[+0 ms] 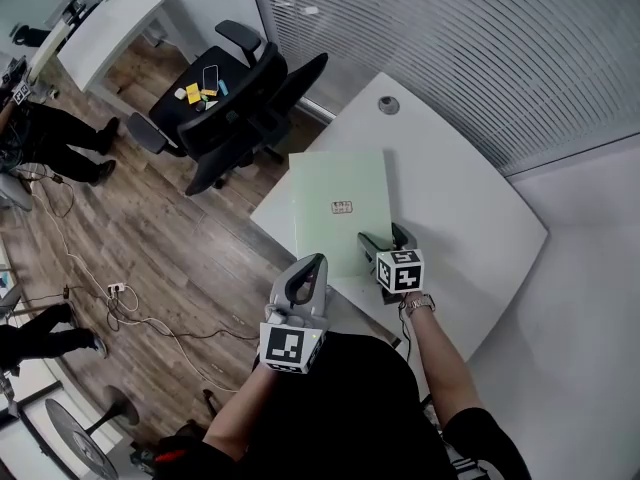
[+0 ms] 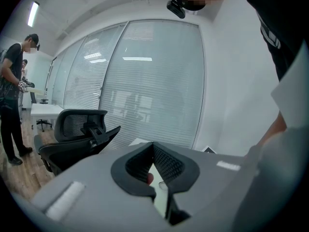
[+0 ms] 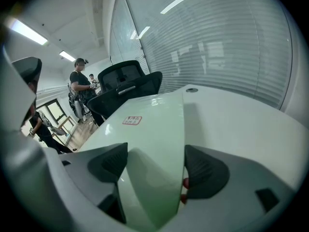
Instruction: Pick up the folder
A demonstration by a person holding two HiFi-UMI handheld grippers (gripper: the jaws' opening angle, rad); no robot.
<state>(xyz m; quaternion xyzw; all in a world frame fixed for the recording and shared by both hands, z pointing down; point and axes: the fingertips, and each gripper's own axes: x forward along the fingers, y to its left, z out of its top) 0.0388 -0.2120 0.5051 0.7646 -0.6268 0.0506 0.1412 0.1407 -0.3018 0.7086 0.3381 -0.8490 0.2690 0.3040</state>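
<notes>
A pale green folder [image 1: 340, 203] with a small label lies on the white table [image 1: 460, 208], its near end hanging past the table's front edge. My right gripper [image 1: 382, 238] is at the folder's near right corner. In the right gripper view the folder [image 3: 149, 124] bows up between the two dark pads [image 3: 205, 170], which press on it, so my right gripper [image 3: 154, 166] is shut on it. My left gripper [image 1: 308, 266] hovers left of the folder's near end, off the table. Its jaws [image 2: 154, 151] are shut with nothing between them.
A black office chair [image 1: 250, 103] stands just left of the table, with small coloured items on a dark seat [image 1: 205, 83] behind it. Cables and a power strip [image 1: 115, 290] lie on the wooden floor. People stand at the far left [image 1: 60, 133]. Slatted glass walls run behind the table.
</notes>
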